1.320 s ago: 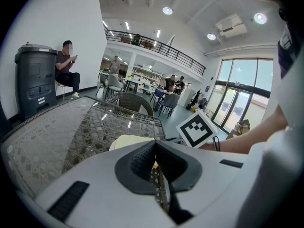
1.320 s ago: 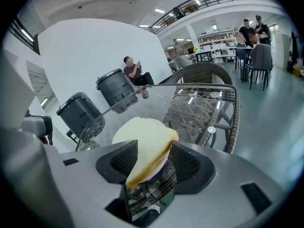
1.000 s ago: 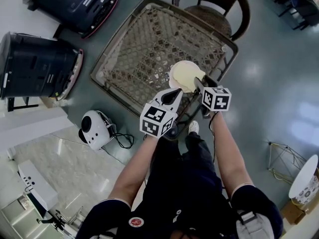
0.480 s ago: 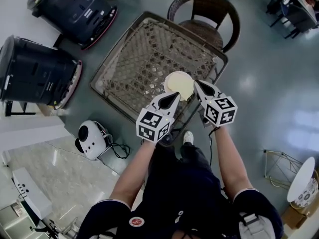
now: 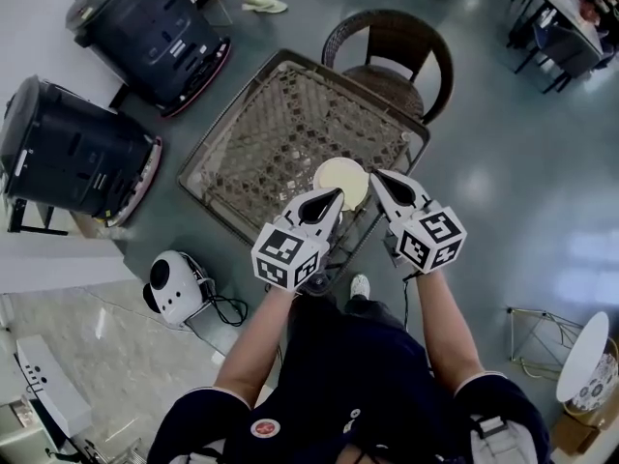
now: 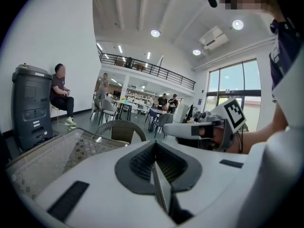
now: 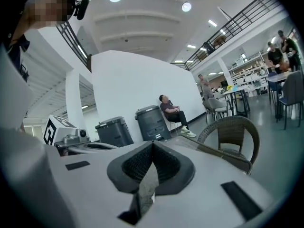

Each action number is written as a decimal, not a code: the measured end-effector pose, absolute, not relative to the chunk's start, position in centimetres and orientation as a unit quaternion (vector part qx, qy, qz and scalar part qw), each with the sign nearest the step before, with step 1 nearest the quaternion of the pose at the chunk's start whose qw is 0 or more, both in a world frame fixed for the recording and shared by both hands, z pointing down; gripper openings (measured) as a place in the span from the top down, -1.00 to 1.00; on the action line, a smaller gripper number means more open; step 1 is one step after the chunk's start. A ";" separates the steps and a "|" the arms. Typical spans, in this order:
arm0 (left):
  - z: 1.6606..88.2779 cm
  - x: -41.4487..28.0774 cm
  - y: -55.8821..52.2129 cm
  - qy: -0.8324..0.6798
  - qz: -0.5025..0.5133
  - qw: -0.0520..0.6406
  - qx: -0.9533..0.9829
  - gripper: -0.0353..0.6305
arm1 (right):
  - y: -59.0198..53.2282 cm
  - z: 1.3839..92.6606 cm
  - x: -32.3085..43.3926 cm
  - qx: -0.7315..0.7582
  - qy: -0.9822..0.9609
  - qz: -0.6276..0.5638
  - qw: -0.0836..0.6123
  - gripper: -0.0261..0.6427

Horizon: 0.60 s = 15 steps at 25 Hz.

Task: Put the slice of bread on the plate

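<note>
The setting is a large hall with a glossy grey floor. A square wicker table (image 5: pixel 280 114) stands at the centre of the head view, with a round-backed wicker chair (image 5: pixel 389 44) at its far edge. Two dark bin-like units (image 5: pixel 145 22) (image 5: pixel 73 148) stand on the floor off the table's left side. A small white round device (image 5: pixel 169 274) with a cable lies on the floor near the table's near-left corner.

The plate (image 5: pixel 340 180) rests on the table, close to the edge nearest the person and about midway along it. Its surface reads as pale cream. At this size the slice of bread cannot be told apart from the plate.

The left gripper (image 5: pixel 332 198) is held over the near edge, with its tip just beside the plate's near rim. Its jaws are pressed together with nothing between them.

The right gripper (image 5: pixel 379 178) is held at the plate's right side, with its tip just beside the rim. Its jaws are likewise pressed together and empty. The two grippers sit side by side and apart, both pointing toward the chair.

A seated person (image 6: pixel 61 94) appears beside one unit in the left gripper view.
</note>
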<state>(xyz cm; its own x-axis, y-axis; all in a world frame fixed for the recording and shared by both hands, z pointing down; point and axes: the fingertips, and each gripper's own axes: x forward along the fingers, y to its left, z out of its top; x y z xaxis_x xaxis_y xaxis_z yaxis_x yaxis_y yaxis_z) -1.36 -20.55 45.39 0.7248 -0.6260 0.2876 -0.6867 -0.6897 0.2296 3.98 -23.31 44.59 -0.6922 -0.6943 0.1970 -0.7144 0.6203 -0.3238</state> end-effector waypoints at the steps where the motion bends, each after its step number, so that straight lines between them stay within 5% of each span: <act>1: 44.9 -1.3 -20.4 -0.358 0.089 0.159 0.916 0.88 | -23.0 43.9 3.9 0.390 -0.902 0.185 0.022 0.90; 15: 40.7 -1.1 -19.3 -0.360 0.059 0.131 0.922 0.88 | -21.7 38.9 3.5 0.389 -0.912 0.131 -0.002 0.90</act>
